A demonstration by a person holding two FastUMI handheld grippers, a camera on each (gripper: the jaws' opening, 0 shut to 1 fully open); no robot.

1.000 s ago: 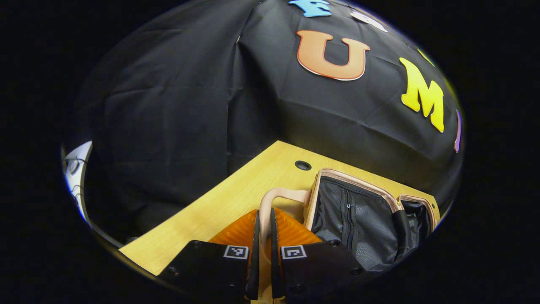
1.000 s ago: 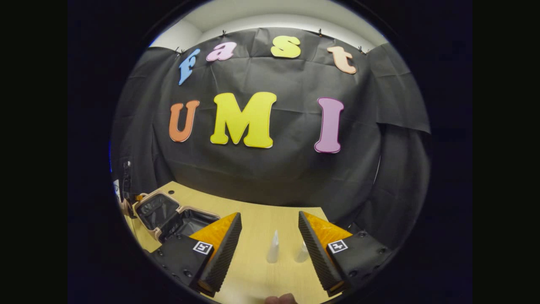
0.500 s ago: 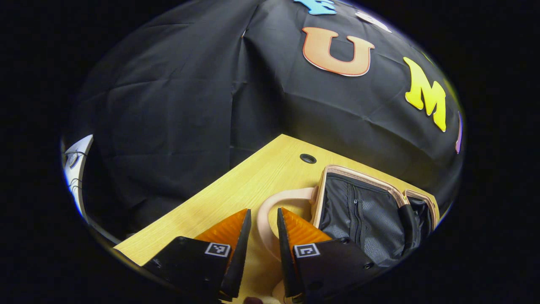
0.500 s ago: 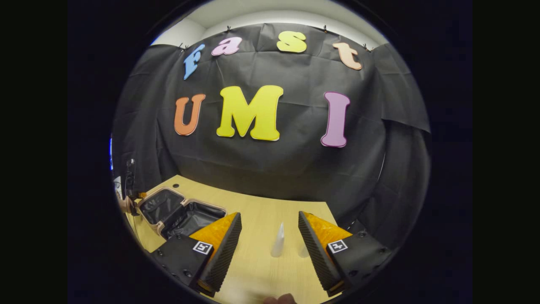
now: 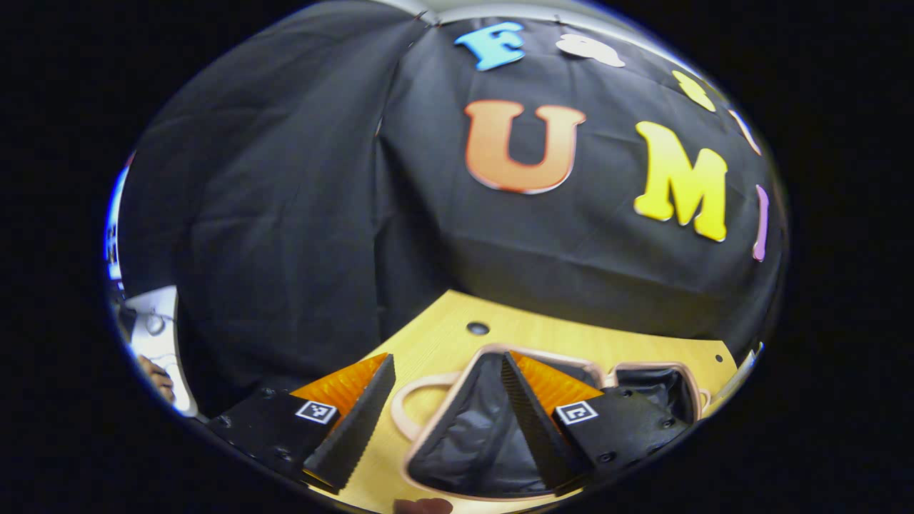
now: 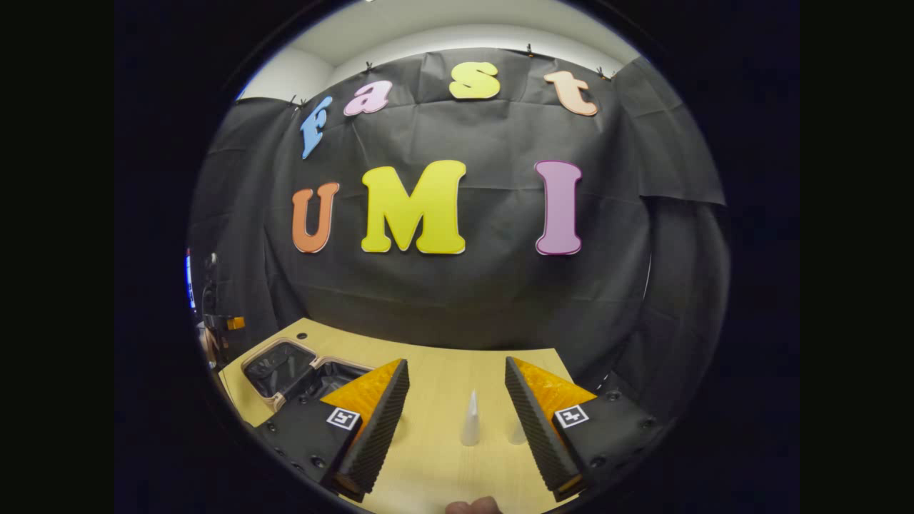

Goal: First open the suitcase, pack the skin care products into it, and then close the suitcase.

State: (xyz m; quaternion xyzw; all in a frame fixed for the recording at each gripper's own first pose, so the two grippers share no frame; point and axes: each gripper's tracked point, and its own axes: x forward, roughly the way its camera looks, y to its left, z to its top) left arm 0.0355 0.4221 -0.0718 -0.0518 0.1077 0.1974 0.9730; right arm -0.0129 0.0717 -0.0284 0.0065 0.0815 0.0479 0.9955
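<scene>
Released, one open suitcase [image 5: 464, 435]; two bottles [image 6: 470, 420] standing.

A pale wooden worktop [image 6: 435, 471] is seen beneath and ahead of the right tongs, reaching to a black cloth wall [image 6: 457, 300] hung behind it. In the left gripper view the same worktop [image 5: 443, 343] is seen ahead of the left tongs, with a small round dark hole [image 5: 477, 328] set near its far corner. The cloth wall [image 5: 285, 214] is draped in folds beyond that corner. Above the cloth, in the right gripper view, a strip of white ceiling [image 6: 428, 28] is visible. At the far left of the left tongs, a white surface [image 5: 161, 343] is glimpsed; what it is cannot be told.
</scene>
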